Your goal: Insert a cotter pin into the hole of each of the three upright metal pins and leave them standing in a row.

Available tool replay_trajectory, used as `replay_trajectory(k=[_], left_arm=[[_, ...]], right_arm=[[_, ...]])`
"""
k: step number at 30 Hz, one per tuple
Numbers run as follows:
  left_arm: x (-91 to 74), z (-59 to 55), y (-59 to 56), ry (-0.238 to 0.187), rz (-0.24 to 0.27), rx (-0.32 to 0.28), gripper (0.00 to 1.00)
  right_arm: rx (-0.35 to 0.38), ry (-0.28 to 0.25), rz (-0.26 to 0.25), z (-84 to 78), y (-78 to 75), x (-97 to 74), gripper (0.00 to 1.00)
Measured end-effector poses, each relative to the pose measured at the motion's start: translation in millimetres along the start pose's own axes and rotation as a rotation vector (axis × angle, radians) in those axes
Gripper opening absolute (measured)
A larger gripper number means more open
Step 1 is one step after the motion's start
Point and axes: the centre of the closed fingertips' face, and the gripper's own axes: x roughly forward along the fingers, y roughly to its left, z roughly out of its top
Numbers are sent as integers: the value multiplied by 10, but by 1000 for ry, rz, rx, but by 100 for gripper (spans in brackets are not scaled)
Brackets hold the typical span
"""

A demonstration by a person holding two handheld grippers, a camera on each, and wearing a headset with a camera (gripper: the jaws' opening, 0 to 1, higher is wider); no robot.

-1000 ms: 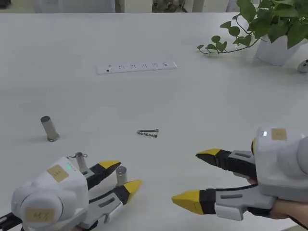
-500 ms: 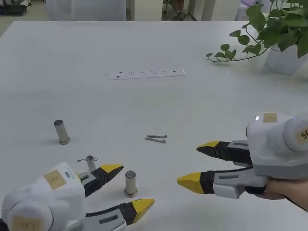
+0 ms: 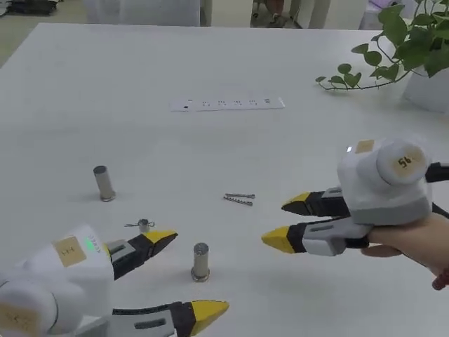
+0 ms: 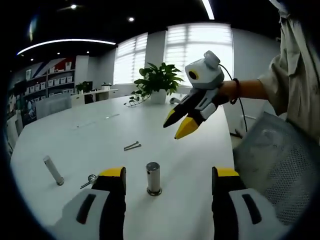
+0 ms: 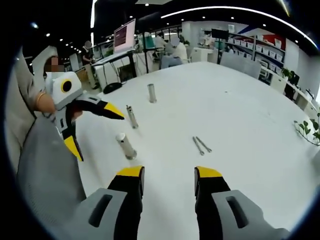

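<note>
On the white table (image 3: 295, 84) three short upright grey metal pins stand apart: one far left (image 3: 104, 183); one (image 3: 144, 225) with a thin wire cotter pin (image 3: 133, 225) at its head; one nearest (image 3: 200, 261); the white left gripper (image 3: 184, 274) has its yellow-tipped fingers spread wide around that nearest pin (not touching it); the matching right gripper (image 3: 287, 220) hangs at the right, fingers parted and empty; two loose cotter pins (image 3: 239, 199) lie just left of it.
</note>
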Motion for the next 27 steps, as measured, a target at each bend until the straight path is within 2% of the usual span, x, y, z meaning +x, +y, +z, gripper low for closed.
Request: replay_trajectory(k=[5, 8, 11, 16, 27], left_arm=[[-48, -11, 17, 11, -4, 6, 69], [-85, 0, 36, 2, -4, -5, 69], [-121, -10, 48, 4, -2, 0, 68], [-168, -47, 56, 9, 0, 1, 66], [-218, -138, 8, 16, 7, -23, 63]], right_arm=[[-22, 63, 9, -11, -74, 61, 37], [-38, 88, 8, 4, -124, 93, 36], [-54, 140, 19, -9, -179, 135, 32], [-80, 187, 47, 17, -220, 221, 30], [-121, 274, 70, 19, -348, 447, 27]])
